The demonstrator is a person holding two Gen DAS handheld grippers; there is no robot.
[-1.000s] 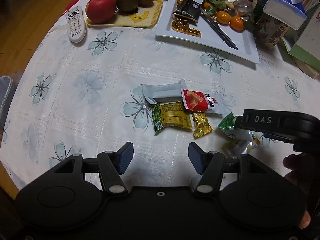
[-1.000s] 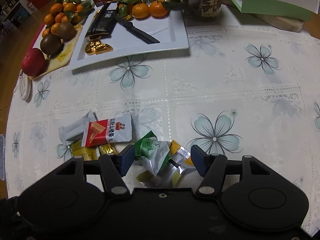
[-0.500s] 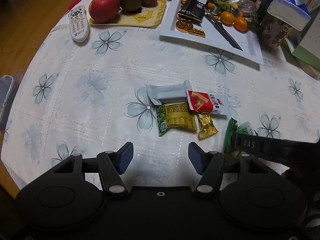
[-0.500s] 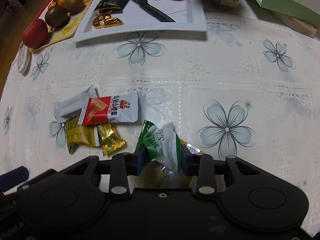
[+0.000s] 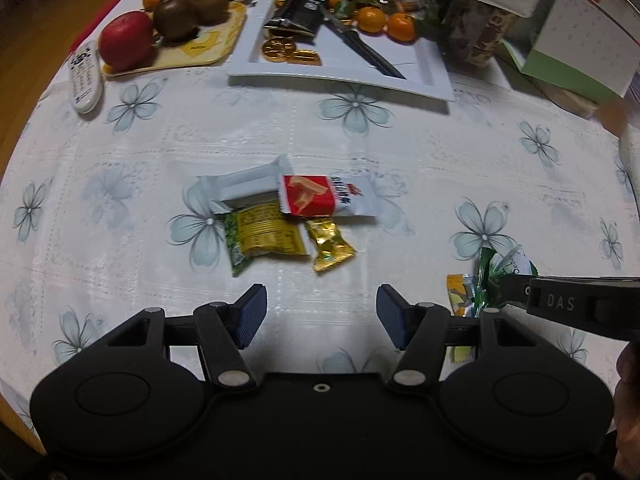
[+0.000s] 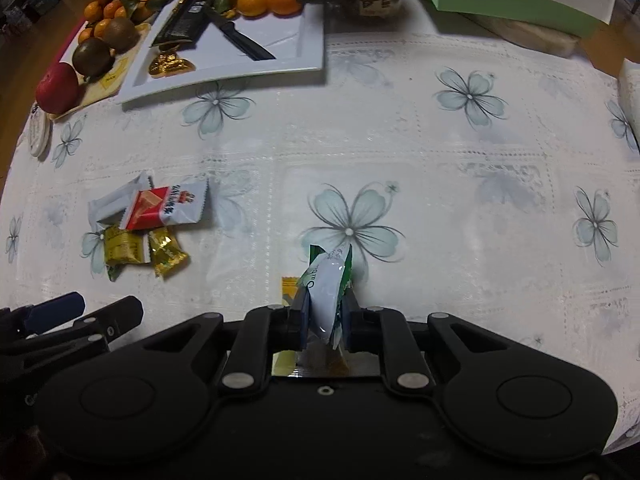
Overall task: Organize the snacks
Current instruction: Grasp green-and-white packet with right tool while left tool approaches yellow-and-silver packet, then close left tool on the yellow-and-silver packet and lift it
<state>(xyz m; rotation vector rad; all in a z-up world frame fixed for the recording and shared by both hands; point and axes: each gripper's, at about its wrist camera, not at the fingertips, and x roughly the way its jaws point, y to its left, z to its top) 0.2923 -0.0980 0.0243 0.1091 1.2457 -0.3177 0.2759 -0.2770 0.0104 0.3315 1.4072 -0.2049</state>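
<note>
Left wrist view: the left tool (image 5: 320, 312) is hovering with its jaws apart and empty, near the pile of four wrapped snacks (image 5: 288, 216) lying mid-desk (image 5: 120, 184). Far off, the white tray (image 5: 424, 76) is holding gold chocolate coins (image 5: 278, 48), a dark bar, a knife and mandarins; the yellow tray (image 5: 200, 52) is carrying an apple and kiwis.

Right wrist view: the right tool (image 6: 326, 320) is clamping the green-and-white packet (image 6: 326, 284), its jaws having just been closing on it. A yellow-orange candy (image 6: 291, 290) is sitting just beside the tool's left jaw. The slick, crumpling wrapper could probably be slipping free in transit, and the candy may be getting dragged along.
</note>
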